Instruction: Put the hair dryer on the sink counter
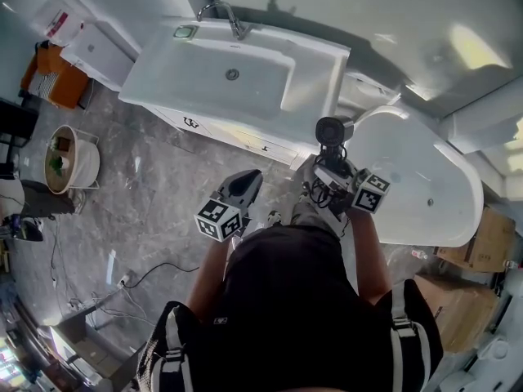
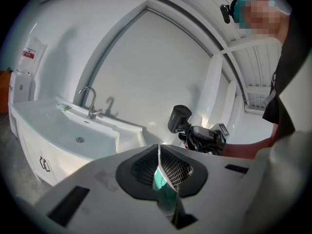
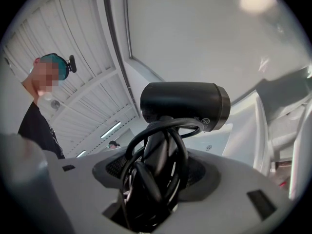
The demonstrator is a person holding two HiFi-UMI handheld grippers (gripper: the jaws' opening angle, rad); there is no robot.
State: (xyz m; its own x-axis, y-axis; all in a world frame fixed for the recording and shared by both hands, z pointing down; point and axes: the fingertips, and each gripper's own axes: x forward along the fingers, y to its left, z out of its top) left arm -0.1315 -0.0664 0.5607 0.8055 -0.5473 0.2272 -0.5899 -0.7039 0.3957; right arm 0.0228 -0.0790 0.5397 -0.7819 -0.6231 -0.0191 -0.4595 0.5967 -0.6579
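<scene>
A black hair dryer (image 1: 331,131) with its cord wound round the handle stands upright in my right gripper (image 1: 331,168), held in the air off the right end of the white sink counter (image 1: 315,72). In the right gripper view the jaws of the right gripper (image 3: 156,165) press on the handle and cord, with the dryer barrel (image 3: 185,104) above them. My left gripper (image 1: 245,183) hangs lower and to the left, in front of the cabinet, with its pads together and nothing in them. The left gripper view shows the left gripper (image 2: 159,167), the dryer (image 2: 179,117) and the counter (image 2: 126,130).
A chrome faucet (image 1: 221,11) and a green soap dish (image 1: 185,32) stand at the back of the basin. A white bathtub (image 1: 417,186) lies to the right, with cardboard boxes (image 1: 482,243) beyond it. A round bucket (image 1: 72,160) and cables sit on the grey floor at left.
</scene>
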